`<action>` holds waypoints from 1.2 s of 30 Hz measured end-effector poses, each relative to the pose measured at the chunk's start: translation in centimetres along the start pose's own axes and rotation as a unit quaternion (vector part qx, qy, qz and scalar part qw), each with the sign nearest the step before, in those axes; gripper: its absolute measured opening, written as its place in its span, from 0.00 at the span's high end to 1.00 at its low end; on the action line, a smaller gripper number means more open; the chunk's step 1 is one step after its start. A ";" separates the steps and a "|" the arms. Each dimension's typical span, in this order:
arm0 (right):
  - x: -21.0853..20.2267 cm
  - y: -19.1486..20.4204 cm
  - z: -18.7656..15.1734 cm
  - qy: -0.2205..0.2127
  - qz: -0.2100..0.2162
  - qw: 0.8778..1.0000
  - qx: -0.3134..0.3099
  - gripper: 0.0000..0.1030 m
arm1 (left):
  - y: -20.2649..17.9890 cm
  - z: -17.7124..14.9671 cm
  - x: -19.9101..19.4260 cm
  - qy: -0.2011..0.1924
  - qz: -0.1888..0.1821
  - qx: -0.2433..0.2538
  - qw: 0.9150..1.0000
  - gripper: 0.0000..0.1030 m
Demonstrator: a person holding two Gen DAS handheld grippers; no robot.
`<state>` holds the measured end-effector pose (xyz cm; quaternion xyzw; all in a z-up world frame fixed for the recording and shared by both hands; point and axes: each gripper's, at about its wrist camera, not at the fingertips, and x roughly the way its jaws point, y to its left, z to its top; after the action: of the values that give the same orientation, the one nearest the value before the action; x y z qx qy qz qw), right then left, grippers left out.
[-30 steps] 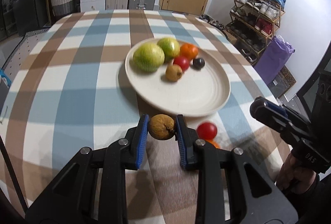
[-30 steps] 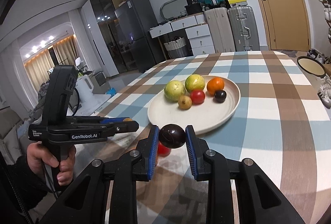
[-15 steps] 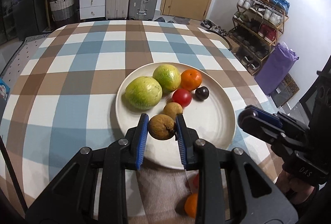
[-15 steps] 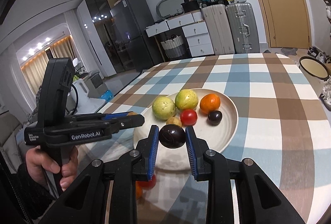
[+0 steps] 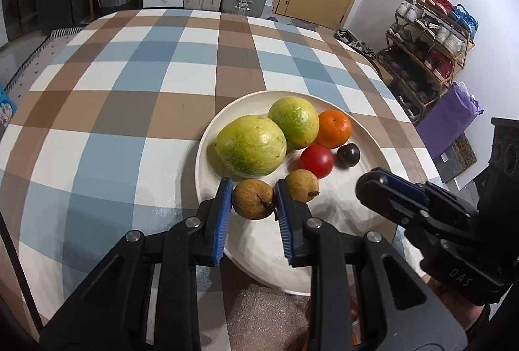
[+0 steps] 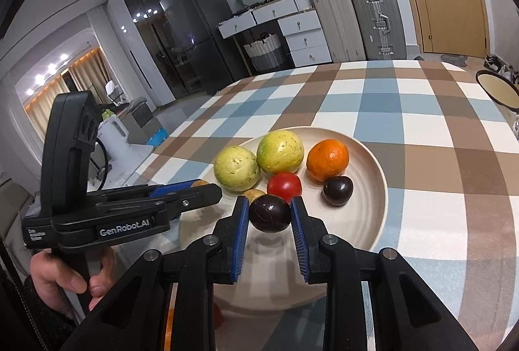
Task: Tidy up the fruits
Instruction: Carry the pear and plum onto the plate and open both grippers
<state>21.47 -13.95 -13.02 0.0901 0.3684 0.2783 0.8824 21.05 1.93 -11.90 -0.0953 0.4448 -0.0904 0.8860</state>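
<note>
left wrist view: left gripper (image 5: pixel 254 200) is clamped on a brown fruit (image 5: pixel 253 199), blue pads (image 5: pixel 223 214) pressed to both its sides, held over the near-left part of the plate (image 5: pixel 353 240). can't tell if the fruit touches the plate or hangs just above. on the plate behind it: 2 green-yellow fruits, big one (image 5: pixel 250 146) just beyond the pads, 2nd one (image 5: pixel 293 122) behind and touching it, an orange (image 5: pixel 334 128) at the back right, a tomato (image 5: pixel 317 161), a small dark fruit (image 5: pixel 348 155) beside the tomato, and another brown fruit (image 5: pixel 302 185) right by the right pad. the right gripper comes in from the right edge, over the plate's right side (only its black tip and blue pad show here, so its load is hidden). plate sits on a checked cloth (image 5: pixel 129 98). shoe rack (image 5: pixel 428 33) and purple bag (image 5: pixel 449 120) show at right, only in this view.

right wrist view: right gripper (image 6: pixel 270 214) is closed on a dark round fruit (image 6: pixel 270 213) w/ both pads against it, over the near-middle of the plate (image 6: pixel 366 214). here the left gripper (image 6: pixel 198 188) is seen side-on at left w/ the hand (image 6: pixel 69 273) on its handle; its brown fruit is only a sliver past the tip. same green pair, orange, tomato and small dark fruit on the plate. fridge (image 6: pixel 191 26) and suitcases (image 6: pixel 356 17) stand at the back.
</note>
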 end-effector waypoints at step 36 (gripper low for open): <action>-8.1 3.8 0.1 -0.076 -0.023 0.997 0.006 0.42 | -0.5 -2.5 -10.6 -0.072 -0.023 -0.004 0.997 0.41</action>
<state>15.28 -15.27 -6.69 0.1075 0.3042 0.2484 0.9134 12.74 3.86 -5.07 -0.1148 0.3776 -0.1017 0.9132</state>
